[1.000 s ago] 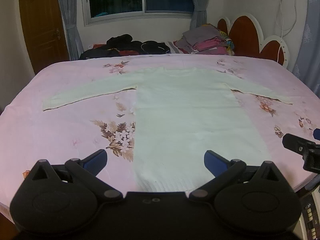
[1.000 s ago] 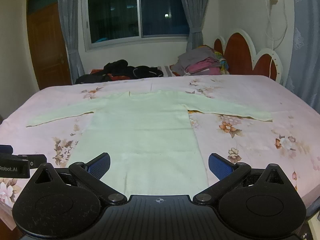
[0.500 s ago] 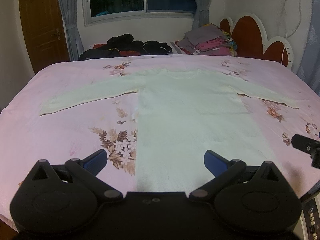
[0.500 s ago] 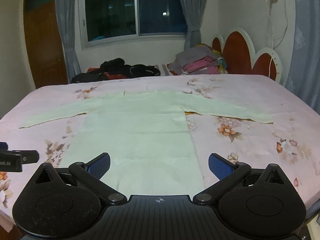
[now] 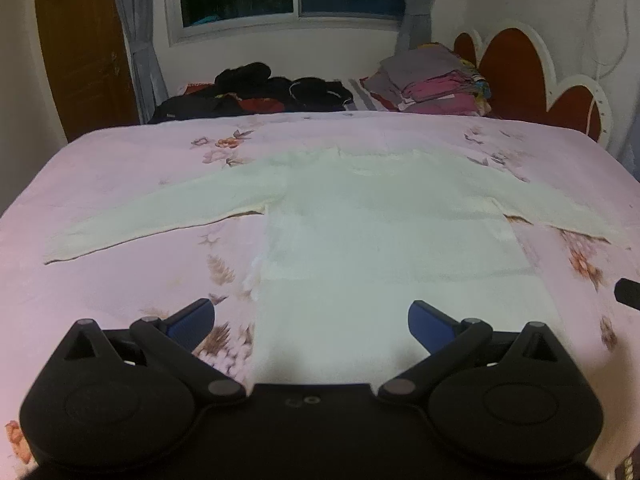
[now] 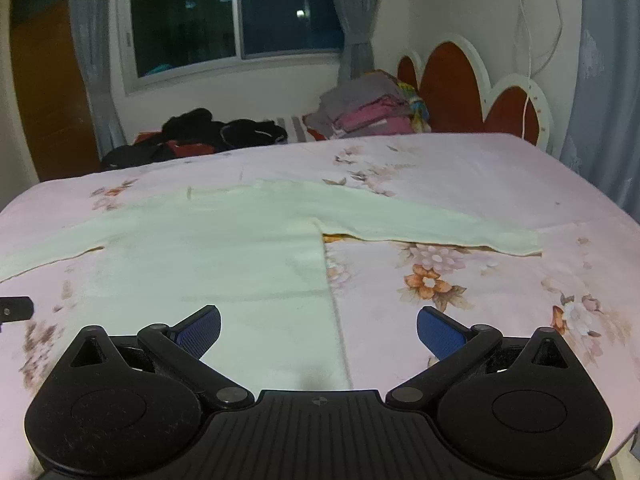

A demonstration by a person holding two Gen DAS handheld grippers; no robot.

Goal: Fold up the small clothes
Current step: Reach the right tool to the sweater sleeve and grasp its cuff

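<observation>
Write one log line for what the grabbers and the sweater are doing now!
pale long-sleeved knit sweater: flat, unfolded on pink floral bedsheet | left gripper: open, empty | right gripper: open, empty

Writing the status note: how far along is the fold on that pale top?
Done: the pale long-sleeved top lies flat on the floral bedsheet, both sleeves spread out. In hand: nothing; the left gripper and right gripper are open over its hem, gripping no cloth. Left: every fold, sleeves and body.
</observation>
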